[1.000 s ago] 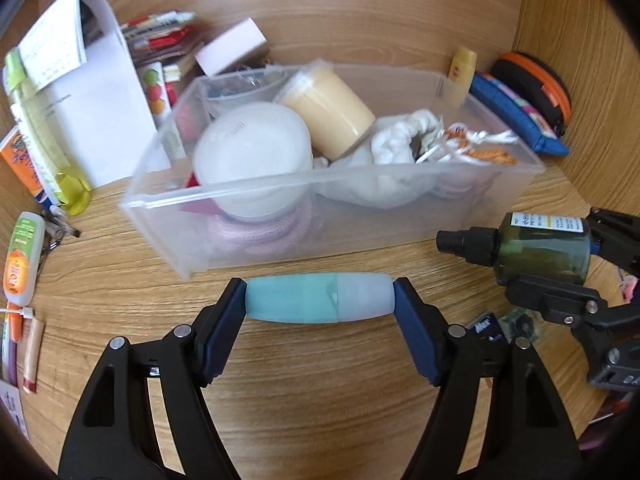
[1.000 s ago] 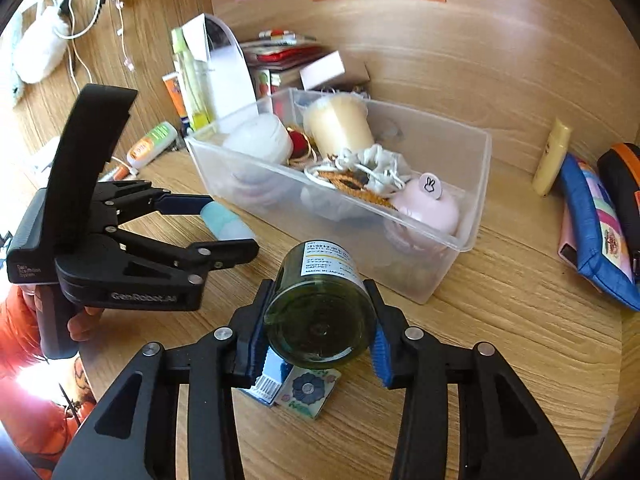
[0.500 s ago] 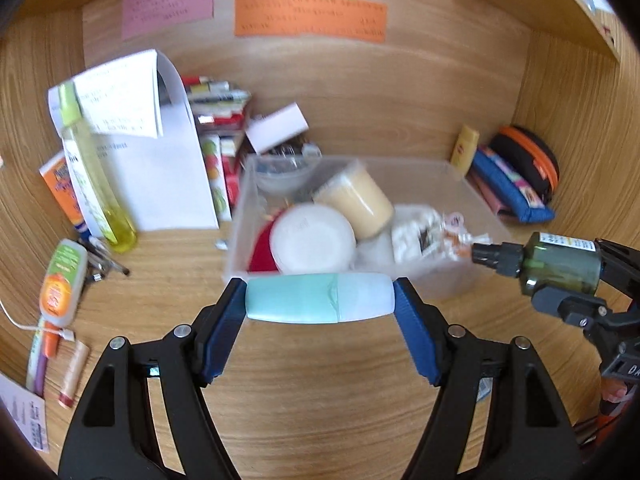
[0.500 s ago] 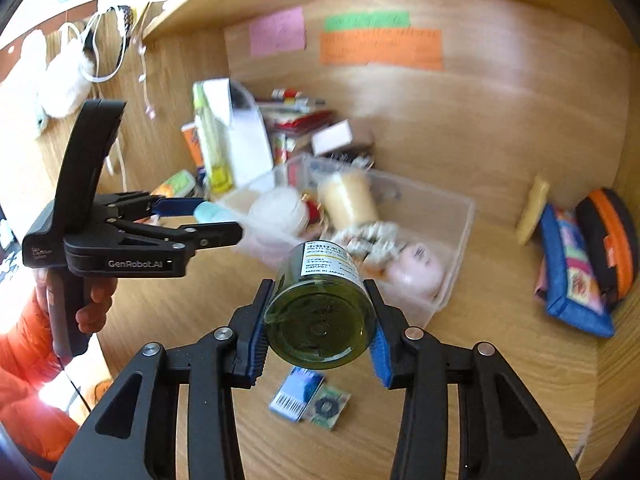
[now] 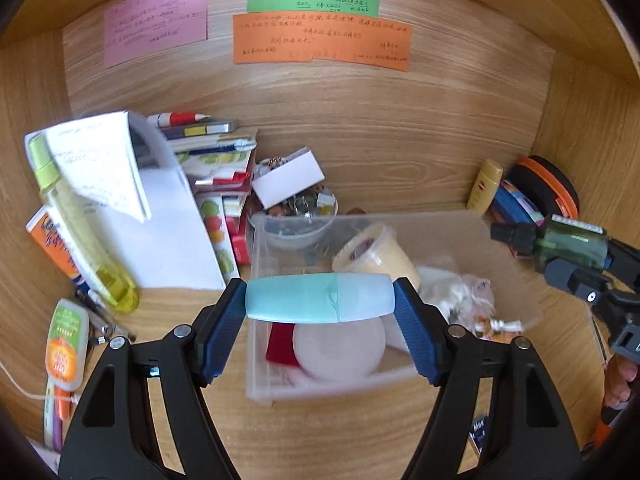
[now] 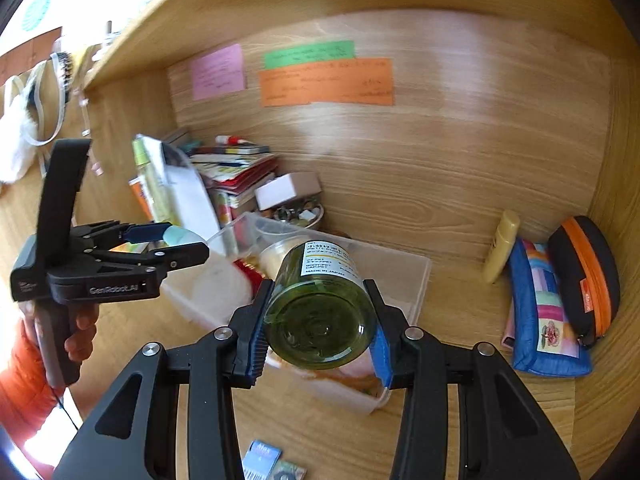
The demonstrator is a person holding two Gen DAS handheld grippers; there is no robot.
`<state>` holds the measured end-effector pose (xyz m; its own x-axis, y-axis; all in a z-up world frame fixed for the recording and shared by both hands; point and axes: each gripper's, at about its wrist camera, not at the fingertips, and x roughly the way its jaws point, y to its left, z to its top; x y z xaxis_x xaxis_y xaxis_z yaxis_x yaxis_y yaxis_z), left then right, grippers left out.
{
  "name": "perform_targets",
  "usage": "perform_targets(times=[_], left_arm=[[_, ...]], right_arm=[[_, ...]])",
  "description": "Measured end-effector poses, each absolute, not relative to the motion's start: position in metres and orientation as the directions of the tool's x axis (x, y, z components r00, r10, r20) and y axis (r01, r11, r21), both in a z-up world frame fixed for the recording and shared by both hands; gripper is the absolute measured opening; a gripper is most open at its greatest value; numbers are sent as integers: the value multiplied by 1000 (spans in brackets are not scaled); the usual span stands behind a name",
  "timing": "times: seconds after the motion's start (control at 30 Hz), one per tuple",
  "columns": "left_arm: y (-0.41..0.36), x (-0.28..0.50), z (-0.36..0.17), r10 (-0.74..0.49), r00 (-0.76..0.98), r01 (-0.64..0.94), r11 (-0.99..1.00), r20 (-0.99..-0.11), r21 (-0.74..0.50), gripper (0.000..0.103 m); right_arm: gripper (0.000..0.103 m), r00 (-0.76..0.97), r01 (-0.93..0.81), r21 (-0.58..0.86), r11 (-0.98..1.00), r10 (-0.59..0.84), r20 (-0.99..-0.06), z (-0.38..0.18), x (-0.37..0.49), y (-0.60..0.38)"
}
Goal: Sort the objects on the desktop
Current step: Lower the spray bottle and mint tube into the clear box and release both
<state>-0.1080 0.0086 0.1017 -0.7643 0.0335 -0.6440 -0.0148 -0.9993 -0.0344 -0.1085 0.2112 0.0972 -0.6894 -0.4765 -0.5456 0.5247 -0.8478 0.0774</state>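
Note:
My left gripper (image 5: 320,300) is shut on a light blue tube (image 5: 318,298), held crosswise above the near left part of a clear plastic bin (image 5: 516,280). My right gripper (image 6: 320,328) is shut on a green glass bottle (image 6: 320,320), its base toward the camera, above the bin's (image 6: 416,280) near right end. The bottle (image 5: 560,240) also shows at the right of the left wrist view. The left gripper with its tube (image 6: 180,236) shows at the left of the right wrist view. The bin holds a white jar (image 5: 340,344), a cream jar (image 5: 380,256) and white cloth (image 5: 456,288).
Papers and a yellow-green bottle (image 5: 80,220) stand at the left, with a stack of books (image 5: 216,160) behind. A blue pouch (image 6: 540,312), an orange-trimmed black case (image 6: 584,272) and a yellow tube (image 6: 500,244) lie at the right. Small cards (image 6: 264,460) lie on the desk in front.
Both grippers have risen and come over the bin, each still holding its object. The bin now sits lower in both views and the wall notes show.

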Motion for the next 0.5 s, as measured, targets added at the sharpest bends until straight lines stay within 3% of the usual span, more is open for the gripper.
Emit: perform_targets(times=[0.5], left_arm=[[13, -161, 73, 64, -685, -62, -998, -726, -29, 73]], right_arm=[[39, -605, 456, 110, -883, -399, -689, 51, -182, 190]])
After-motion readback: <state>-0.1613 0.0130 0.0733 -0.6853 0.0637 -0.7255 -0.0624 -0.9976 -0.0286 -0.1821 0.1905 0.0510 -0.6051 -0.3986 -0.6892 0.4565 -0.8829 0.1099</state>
